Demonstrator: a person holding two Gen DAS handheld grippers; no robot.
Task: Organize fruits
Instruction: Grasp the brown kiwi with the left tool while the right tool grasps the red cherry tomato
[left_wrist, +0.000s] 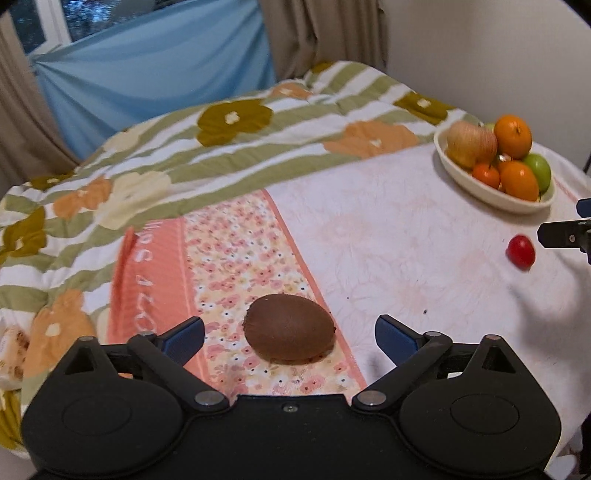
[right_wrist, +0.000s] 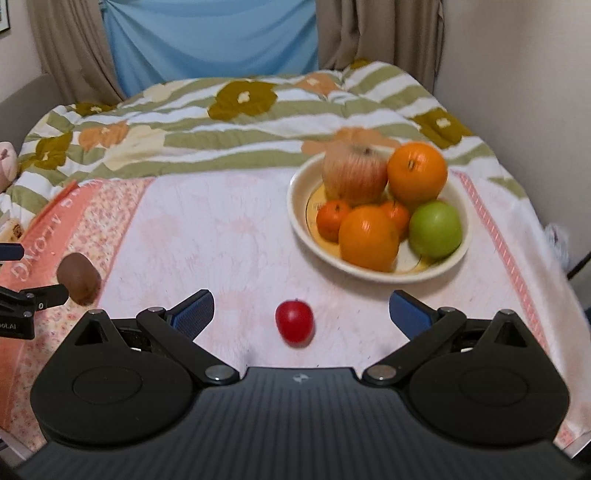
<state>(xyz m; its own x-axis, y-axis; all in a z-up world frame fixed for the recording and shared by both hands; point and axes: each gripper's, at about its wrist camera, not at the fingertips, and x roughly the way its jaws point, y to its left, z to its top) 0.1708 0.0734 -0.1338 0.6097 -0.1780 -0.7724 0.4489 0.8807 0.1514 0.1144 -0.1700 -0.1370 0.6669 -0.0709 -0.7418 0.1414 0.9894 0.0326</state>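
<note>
**Bed-top fruit inventory: two loose pieces, six in the bowl**

Left wrist view, left to right: window glass and a blue sheet (left_wrist: 155, 70) at the top left, seen only partly elsewhere; a floral quilt (left_wrist: 221, 122) across the back; a pink flowered towel border (left_wrist: 236, 266) with lettering. One brown kiwi (left_wrist: 290, 332) lies on that border, between the blue pads of the left gripper (left_wrist: 290, 338), whose jaws stand wide apart and touch nothing. This view alone shows the kiwi centred between the fingers. Far right: one small red fruit (left_wrist: 521, 252) on the white towel (left_wrist: 388, 240), just beside a finger of the right gripper (left_wrist: 565, 234) entering at the edge.

Right wrist view, left to right: the left gripper's tip (right_wrist: 33, 295) at the edge, the kiwi (right_wrist: 78, 278) beside it; the red fruit (right_wrist: 294, 322) between the spread pads of the right gripper (right_wrist: 301, 317), jaws apart, nothing clamped. Only this view shows the cream bowl (right_wrist: 299, 214) in full.

Count in bowl, six:
- one reddish apple (right_wrist: 354, 175)
- two large oranges (right_wrist: 417, 171)
- two small tangerines (right_wrist: 331, 219)
- one green apple (right_wrist: 436, 229)

Loose on the towel: one kiwi, one red fruit, well apart, both outside the bowl
</note>
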